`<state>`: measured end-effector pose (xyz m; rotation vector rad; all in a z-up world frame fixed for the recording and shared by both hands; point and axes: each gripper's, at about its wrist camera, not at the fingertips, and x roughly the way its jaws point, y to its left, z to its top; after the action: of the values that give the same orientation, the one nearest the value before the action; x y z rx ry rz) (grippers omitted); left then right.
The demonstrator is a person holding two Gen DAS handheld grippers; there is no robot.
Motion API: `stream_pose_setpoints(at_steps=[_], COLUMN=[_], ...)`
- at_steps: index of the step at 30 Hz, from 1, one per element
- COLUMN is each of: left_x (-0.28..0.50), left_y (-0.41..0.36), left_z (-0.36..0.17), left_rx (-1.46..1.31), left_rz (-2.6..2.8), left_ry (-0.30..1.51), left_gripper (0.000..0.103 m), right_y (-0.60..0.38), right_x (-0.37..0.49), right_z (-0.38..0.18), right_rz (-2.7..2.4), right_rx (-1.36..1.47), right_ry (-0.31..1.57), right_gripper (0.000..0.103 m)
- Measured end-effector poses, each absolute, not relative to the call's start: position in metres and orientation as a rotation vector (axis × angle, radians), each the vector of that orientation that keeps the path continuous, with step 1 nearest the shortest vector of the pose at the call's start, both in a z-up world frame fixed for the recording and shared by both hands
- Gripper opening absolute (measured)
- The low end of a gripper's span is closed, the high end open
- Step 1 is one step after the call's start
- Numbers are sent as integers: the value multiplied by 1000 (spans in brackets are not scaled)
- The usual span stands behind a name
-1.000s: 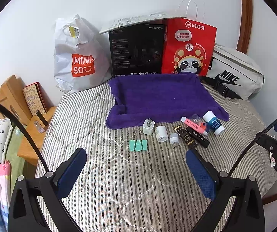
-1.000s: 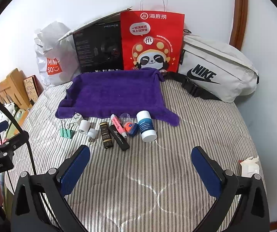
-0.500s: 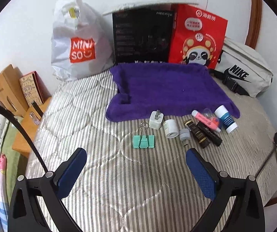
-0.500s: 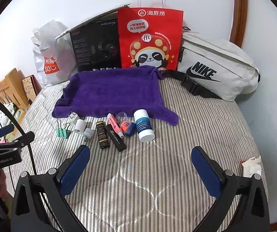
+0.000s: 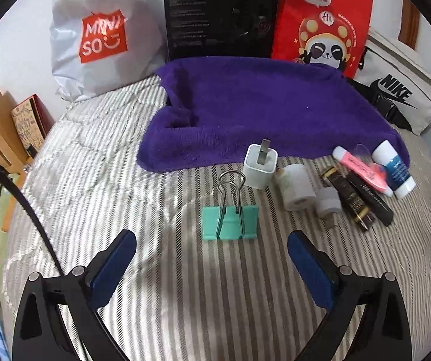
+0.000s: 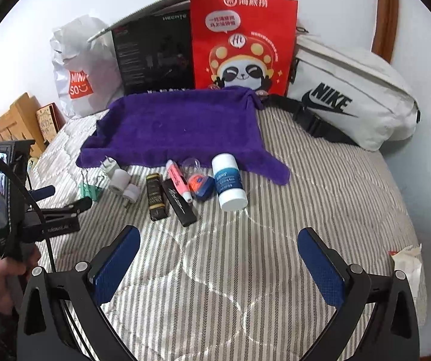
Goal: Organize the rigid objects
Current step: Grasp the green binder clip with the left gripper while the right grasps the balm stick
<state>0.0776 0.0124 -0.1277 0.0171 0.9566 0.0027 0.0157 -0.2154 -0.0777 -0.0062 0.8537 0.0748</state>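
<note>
I've brought the left claw [image 5: 212, 258] in low over the bed [image 5: 101, 162], and the green binder clip [image 5: 229, 217] now sits just ahead of its spread, empty jaws, lined up between them. 1 second back it was small and far off in this view, with the whole row visible; now the clip fills the centre and the bags at the wall are cut off at the top. I read this as the approach to the 1st pick, with nothing organized yet: the purple towel [image 5: 263, 111] lies bare. The white charger plug [image 5: 259, 167] stands just behind the clip. The right claw [image 6: 218, 258] hangs released, hardly shifted, back from the row.
</note>
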Motion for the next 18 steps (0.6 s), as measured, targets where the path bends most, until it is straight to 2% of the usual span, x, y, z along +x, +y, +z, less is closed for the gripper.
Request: stream_pose_setpoints(at_steps=[2, 3, 8, 11, 14, 16, 18], left_x=[83, 86, 93, 92, 90, 87, 85], left_y=[12, 12, 7, 8, 9, 11, 11], left_z=[-135, -138, -144, -144, -142, -141, -140], left_rx=[8, -3, 0, -3, 1, -2, 1], left_rz=[8, 4, 22, 15, 3, -11, -26], left_ry=[959, 957, 942, 924, 911, 901, 896], left_gripper=[96, 89, 86, 79, 68, 52, 45], right_y=[-218, -220, -228, -232, -235, -236, -238], right_x=[19, 21, 28, 29, 33, 36, 39], right_z=[-85, -89, -106, -110, -112, -114, -116], right_rz=[68, 65, 35, 22, 15, 11, 11], right_rx=[-1, 1, 9, 23, 27, 25, 28], right_ry=[872, 880, 925, 932, 929, 930, 926], right_gripper=[103, 103, 103, 103, 103, 103, 103])
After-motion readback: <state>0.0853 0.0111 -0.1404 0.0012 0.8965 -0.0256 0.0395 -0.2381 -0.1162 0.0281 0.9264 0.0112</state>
